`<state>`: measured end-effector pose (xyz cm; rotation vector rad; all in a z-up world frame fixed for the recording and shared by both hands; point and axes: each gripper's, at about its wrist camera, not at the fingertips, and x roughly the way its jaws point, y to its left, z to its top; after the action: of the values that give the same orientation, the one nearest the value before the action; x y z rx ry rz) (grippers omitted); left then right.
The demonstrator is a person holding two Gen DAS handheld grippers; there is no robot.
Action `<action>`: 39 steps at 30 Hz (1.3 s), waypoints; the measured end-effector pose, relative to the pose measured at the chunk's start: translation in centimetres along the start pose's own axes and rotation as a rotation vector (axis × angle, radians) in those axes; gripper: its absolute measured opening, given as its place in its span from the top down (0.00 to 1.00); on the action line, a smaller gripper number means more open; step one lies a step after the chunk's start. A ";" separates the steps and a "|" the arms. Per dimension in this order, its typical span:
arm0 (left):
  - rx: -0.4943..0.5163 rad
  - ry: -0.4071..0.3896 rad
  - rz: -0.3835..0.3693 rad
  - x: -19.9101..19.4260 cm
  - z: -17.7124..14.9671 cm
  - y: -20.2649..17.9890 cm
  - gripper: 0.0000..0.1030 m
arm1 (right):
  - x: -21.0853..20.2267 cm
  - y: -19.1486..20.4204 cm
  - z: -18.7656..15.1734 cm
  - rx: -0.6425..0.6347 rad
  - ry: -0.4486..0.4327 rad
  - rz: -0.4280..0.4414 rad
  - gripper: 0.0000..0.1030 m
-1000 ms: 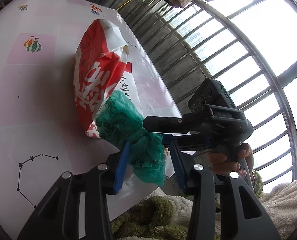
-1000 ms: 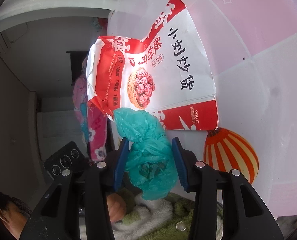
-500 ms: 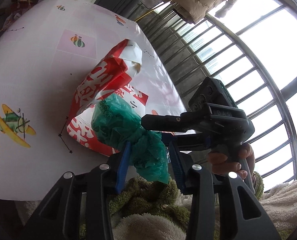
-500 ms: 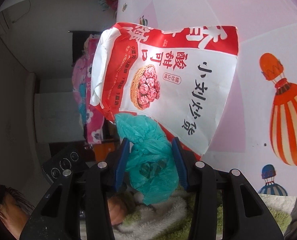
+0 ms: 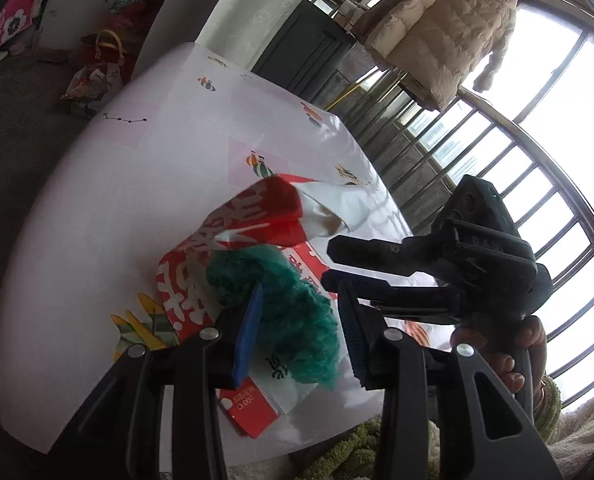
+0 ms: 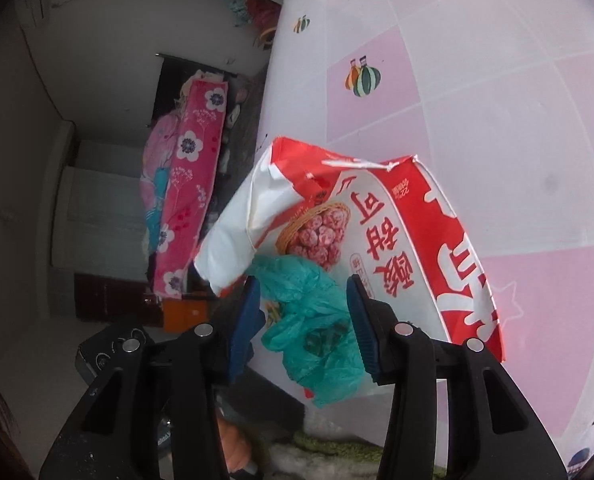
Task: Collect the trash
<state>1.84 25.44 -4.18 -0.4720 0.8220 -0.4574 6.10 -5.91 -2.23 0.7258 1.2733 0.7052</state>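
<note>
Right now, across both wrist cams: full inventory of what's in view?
snack bag: 1, red and white, tilted over the table's near edge
green plastic bag: 1, teal green, crumpled, in front of the snack bag
table: 1, white and pink patterned cover, under the bags
jacket: 1, beige, hanging by the window
window bars: many, dark metal, right of the table
bedding: 1 bundle, pink floral, far room
floor bags: several, mixed colours, beyond the table
fleece fabric: green and cream, below the table edge
left gripper: 1, black with blue pads, green plastic bag between them
right gripper: 1, same colours, jaws opening, green plastic bag between them
hand: 1, on the right gripper's handle
</note>
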 end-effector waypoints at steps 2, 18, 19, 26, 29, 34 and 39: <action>0.000 -0.004 0.010 0.0 -0.1 0.4 0.64 | -0.8 0.3 0.1 -0.031 -0.035 -0.022 0.51; -0.033 0.028 0.012 -0.8 -1.4 1.7 0.55 | -0.5 -0.7 -1.0 -0.206 -0.148 -0.354 0.50; -0.039 0.037 0.020 -0.4 -1.4 1.8 0.55 | -0.2 -0.8 -0.8 -0.227 -0.137 -0.365 0.50; -0.140 0.065 0.040 1.4 -0.5 3.6 0.55 | 1.6 0.4 -0.2 -0.353 -0.089 -0.394 0.51; -0.152 0.084 0.031 2.5 0.0 3.9 0.55 | 1.8 0.6 -0.8 -0.357 -0.049 -0.379 0.59; -0.149 0.125 -0.046 4.7 0.8 3.6 0.55 | 0.6 -0.2 -1.7 -0.317 -0.023 -0.364 0.66; -0.077 0.189 -0.109 7.5 1.6 1.5 0.55 | -2.1 -2.1 -3.4 -0.216 -0.013 -0.304 0.73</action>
<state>7.90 22.85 -8.45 -0.5523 1.0016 -0.5788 2.60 -8.54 -3.14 0.3503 1.2395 0.5761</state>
